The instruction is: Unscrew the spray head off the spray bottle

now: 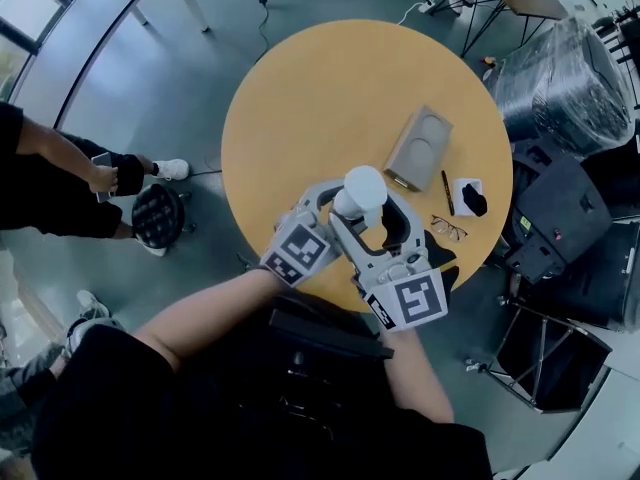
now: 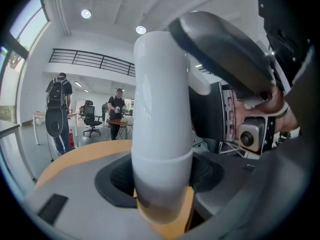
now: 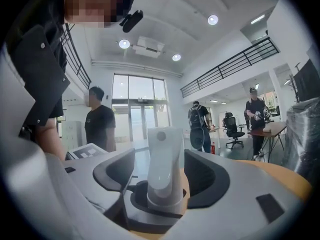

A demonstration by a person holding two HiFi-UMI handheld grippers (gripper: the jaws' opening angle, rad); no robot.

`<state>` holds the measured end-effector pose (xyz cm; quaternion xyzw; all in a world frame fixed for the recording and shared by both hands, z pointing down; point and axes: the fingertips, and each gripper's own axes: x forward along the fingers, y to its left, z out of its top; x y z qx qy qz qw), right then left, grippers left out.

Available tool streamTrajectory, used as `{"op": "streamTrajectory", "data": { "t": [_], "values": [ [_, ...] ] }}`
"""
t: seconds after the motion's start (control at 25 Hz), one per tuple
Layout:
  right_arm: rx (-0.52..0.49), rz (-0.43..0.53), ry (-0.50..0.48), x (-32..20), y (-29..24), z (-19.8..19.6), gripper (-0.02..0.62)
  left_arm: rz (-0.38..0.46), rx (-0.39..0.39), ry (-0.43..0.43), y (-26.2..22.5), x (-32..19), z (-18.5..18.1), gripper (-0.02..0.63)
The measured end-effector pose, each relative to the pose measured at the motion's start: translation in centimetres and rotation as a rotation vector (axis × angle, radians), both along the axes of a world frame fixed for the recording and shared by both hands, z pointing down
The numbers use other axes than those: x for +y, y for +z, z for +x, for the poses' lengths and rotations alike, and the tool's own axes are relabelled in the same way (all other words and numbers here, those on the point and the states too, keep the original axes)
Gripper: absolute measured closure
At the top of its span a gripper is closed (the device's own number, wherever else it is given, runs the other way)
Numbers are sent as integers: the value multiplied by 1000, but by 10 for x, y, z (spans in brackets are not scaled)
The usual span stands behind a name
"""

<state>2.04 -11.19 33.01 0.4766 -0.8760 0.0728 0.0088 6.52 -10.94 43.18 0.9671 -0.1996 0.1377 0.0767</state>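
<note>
No text, number, brand or sign is legible to us in any view. The left cube (image 1: 300, 251) and the right cube (image 1: 415, 300), each at the rear of its gripper, bear only black-and-white square patterns, which we cannot read as characters.

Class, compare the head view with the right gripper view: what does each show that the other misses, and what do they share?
Head view only: glasses, a pen and a grey case. Right gripper view only: glass doors, a balcony railing and ceiling lights. Both: the yellow table and the white spray head standing between the open jaws of the right gripper.
</note>
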Motion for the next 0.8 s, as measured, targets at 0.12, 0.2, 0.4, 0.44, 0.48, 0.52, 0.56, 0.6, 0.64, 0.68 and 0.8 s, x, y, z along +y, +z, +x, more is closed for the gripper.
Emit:
{"op": "streamTrajectory", "data": {
  "t": [0.12,0.2,0.4,0.44,0.48,0.52,0.56,0.6,0.64,0.68,0.8],
  "values": [
    [20,-13,11,-2,-9,-13,259,9,3,-17,-17,7,-9,302],
    [23,-13,24,-1,-16,-18,263,27,-4,-23,-25,13,-13,302],
    [49,0,11,4,-28,-29,396,53,-15,-10,-35,28,-22,302],
    [45,4,-7,6,-30,-34,396,52,-7,0,-37,30,-24,304],
    [40,10,-27,9,-32,-39,397,56,0,13,-39,33,-27,304],
    [35,15,-46,12,-35,-43,397,67,4,24,-42,36,-30,304],
    [28,19,-63,14,-38,-47,399,81,6,34,-44,38,-34,305],
    [17,22,-78,16,-41,-51,399,96,5,41,-47,39,-39,305],
    [5,26,-93,18,-45,-54,399,107,1,46,-49,41,-44,305],
    [-5,30,-108,20,-49,-57,399,114,-2,51,-52,42,-49,305],
    [-23,41,-159,22,-58,-64,399,126,32,86,-63,45,-53,305]
  ]
}}
